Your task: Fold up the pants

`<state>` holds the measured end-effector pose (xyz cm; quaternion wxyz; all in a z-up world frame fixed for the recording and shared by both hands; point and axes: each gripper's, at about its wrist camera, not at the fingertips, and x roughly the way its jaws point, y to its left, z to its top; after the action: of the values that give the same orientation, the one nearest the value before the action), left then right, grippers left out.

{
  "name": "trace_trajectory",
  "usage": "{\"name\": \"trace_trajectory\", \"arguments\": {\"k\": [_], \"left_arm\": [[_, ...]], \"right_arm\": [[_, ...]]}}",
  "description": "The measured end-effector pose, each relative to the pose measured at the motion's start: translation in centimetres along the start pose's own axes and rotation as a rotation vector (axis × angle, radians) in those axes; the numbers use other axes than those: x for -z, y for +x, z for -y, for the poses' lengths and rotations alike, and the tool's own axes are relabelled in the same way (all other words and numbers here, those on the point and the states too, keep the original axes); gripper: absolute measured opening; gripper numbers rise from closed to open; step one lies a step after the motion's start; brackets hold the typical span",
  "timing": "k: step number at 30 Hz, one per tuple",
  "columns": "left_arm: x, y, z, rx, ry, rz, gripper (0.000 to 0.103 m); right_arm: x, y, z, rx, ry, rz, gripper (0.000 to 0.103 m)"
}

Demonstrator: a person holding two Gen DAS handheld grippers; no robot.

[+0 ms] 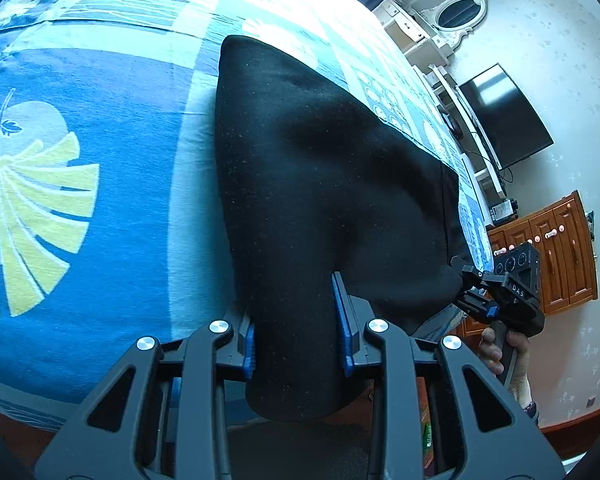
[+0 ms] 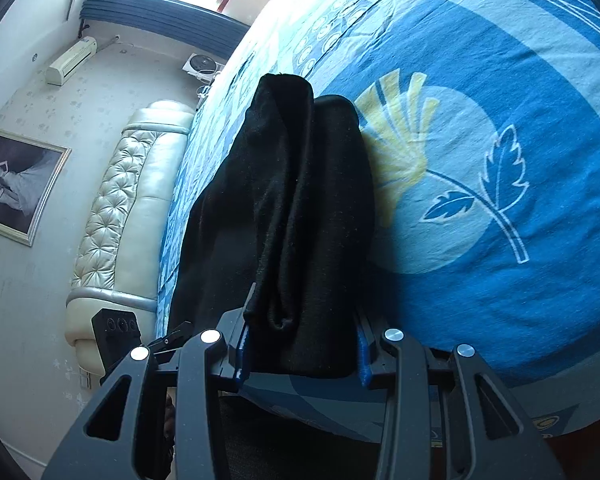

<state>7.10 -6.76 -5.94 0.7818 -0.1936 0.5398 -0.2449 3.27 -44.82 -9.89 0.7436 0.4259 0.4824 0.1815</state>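
Two grippers: both hold the same black pants (image 1: 320,184), one at each end of the near edge of the cloth.
Left gripper (image 1: 298,344): its jaws are clenched on a thick bunch of the black cloth; blue pads (image 1: 345,320) press the cloth from both sides.
Right gripper (image 2: 300,354): its jaws are also clenched on the pants, on a bundle of several folded layers; the blue pads show only a little at the edges of the cloth.
Right gripper seen from the left camera (image 1: 466,276): it is at the far right corner of the cloth, with a hand (image 1: 500,350) around its handle.
Left gripper seen from the right camera (image 2: 120,332): only its black body shows at the left, beside the cloth; its jaws are hidden there.
Pants position: the cloth goes from the jaws forward onto the bed (image 1: 100,200); the far part lies on the bed cover, the near part is lifted between the grippers.
Bed cover: blue with a yellow fan-shaped pattern (image 2: 400,140) and a leaf drawing (image 2: 500,168).
Headboard (image 2: 124,208): cream, tufted, at the left in the right camera.
Room, left camera: a dark television (image 1: 504,116) on the wall, a white oval mirror (image 1: 460,10), a brown wooden cabinet (image 1: 556,252).
Room, right camera: a framed picture (image 2: 16,184) and an air conditioner (image 2: 70,60) on the wall.
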Motion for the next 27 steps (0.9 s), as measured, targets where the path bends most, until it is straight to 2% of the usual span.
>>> {"name": "trace_trajectory", "arguments": {"k": [10,19,23,27], "left_arm": [[1.6,-5.4,-4.7,-0.068,-0.045,0.049,0.029],[2.4,-5.9,-5.7,-0.046,-0.047,0.08,0.032],[2.5,-5.8,-6.1,-0.012,-0.077,0.082,0.044],[2.5,-5.8,-6.2,-0.033,-0.068,0.101,0.056]], "right_arm": [[1.6,6.0,-4.0,-0.051,-0.057,-0.098,0.04],[2.1,6.5,-4.4,-0.058,-0.056,-0.106,0.039],[2.2,6.4,-4.3,-0.063,-0.06,-0.1,0.04],[2.4,6.1,-4.1,-0.063,-0.061,-0.088,0.043]]}}
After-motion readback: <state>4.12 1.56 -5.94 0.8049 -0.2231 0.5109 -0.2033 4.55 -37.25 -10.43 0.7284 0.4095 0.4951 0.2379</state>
